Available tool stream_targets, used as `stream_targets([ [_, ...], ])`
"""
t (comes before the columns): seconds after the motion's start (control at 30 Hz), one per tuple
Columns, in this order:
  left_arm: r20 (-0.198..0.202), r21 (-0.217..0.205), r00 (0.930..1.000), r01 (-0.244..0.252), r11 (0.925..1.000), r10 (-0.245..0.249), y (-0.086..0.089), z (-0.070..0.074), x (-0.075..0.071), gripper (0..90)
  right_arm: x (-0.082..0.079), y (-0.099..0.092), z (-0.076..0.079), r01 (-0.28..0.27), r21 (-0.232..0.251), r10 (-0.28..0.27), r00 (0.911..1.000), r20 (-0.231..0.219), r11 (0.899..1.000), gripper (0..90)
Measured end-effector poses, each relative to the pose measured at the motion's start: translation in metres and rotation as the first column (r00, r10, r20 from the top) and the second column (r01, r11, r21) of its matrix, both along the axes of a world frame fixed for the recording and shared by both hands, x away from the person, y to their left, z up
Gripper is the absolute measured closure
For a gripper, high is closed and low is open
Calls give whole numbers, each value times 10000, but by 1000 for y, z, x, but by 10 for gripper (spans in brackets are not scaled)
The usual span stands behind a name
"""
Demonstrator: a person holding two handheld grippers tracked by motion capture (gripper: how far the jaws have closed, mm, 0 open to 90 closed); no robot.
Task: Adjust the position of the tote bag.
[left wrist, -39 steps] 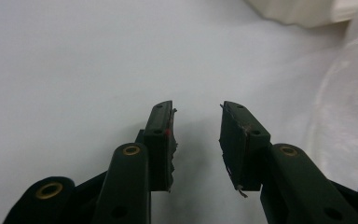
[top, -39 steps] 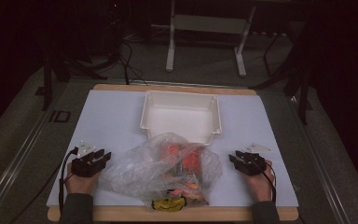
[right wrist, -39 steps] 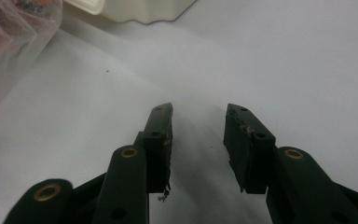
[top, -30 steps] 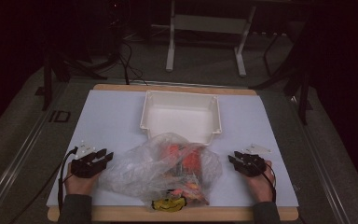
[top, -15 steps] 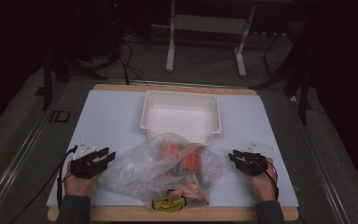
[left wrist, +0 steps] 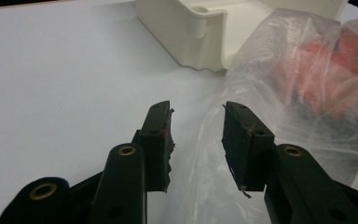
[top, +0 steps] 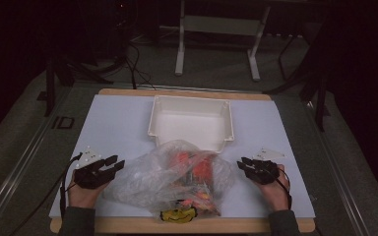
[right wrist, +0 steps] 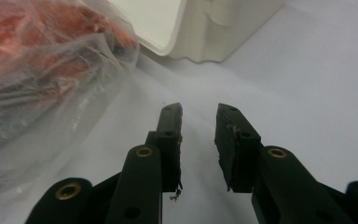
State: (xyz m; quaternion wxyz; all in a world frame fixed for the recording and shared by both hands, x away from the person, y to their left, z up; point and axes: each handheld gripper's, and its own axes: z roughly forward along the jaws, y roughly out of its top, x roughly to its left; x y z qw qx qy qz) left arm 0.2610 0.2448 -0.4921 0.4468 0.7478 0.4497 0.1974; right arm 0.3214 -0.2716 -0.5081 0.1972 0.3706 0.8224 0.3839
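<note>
Lying at the near middle of the white surface (top: 118, 123), a clear bag (top: 170, 179) holds orange pieces and, at its near end, something yellow. It sits just in front of a white bin (top: 191, 123), its far edge touching or nearly touching the bin's near rim.

At the bag's left side the left gripper (top: 112, 164) points toward the plastic. Seen along its own jaws, the left gripper (left wrist: 196, 126) stands partly apart, with a fold of the bag's film lying in and beyond the gap; the pads do not press on it, and whether the film touches the right-hand pad cannot be told.

At the bag's right side the right gripper (top: 242, 164) points inward, close beside the plastic. In its own view the right gripper (right wrist: 199, 123) has jaws partly apart with bare surface between them; they have just been closing, and nothing is caught. The bag (right wrist: 46, 70) lies off to the left of these jaws, and the bin (right wrist: 205, 28) stands ahead.

A hand (top: 81, 194) carries the left gripper, and another hand (top: 275, 189) carries the right.
</note>
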Motion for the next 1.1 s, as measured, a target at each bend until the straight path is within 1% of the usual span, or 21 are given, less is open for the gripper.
stream_targets([
  [0.2, 2, 55, 9999, 114, 9999, -114, -3, 0, 0, 612, 0, 3, 2, -93, -47, 93, 10000, 24, 9999, 706],
  [0.5, -29, -66, 9999, 119, 9999, -119, -4, -1, -1, 611, -1, 6, 3, -143, 90, 143, 9999, 34, 9999, 702],
  [0.73, -81, -129, 9997, 213, 9997, -214, -5, -1, -1, 611, -1, 10, 4, -240, 121, 240, 9997, 32, 9996, 699],
  [0.83, -50, -41, 9994, 328, 9995, -328, -7, 1, -2, 611, -2, 13, 6, -357, 97, 356, 9993, 87, 9993, 695],
  [0.93, -4, -67, 9992, 392, 9992, -392, -8, 4, -2, 613, -3, 14, 9, -409, 95, 408, 9991, 145, 9991, 695],
  [1.0, 65, -39, 9986, 516, 9987, -516, -11, 7, -4, 614, -5, 17, 12, -538, 161, 535, 9984, 203, 9984, 694],
  [1.1, 103, 14, 9976, 691, 9976, -691, -15, 11, -5, 614, -6, 20, 16, -655, 109, 652, 9975, 274, 9978, 689],
])
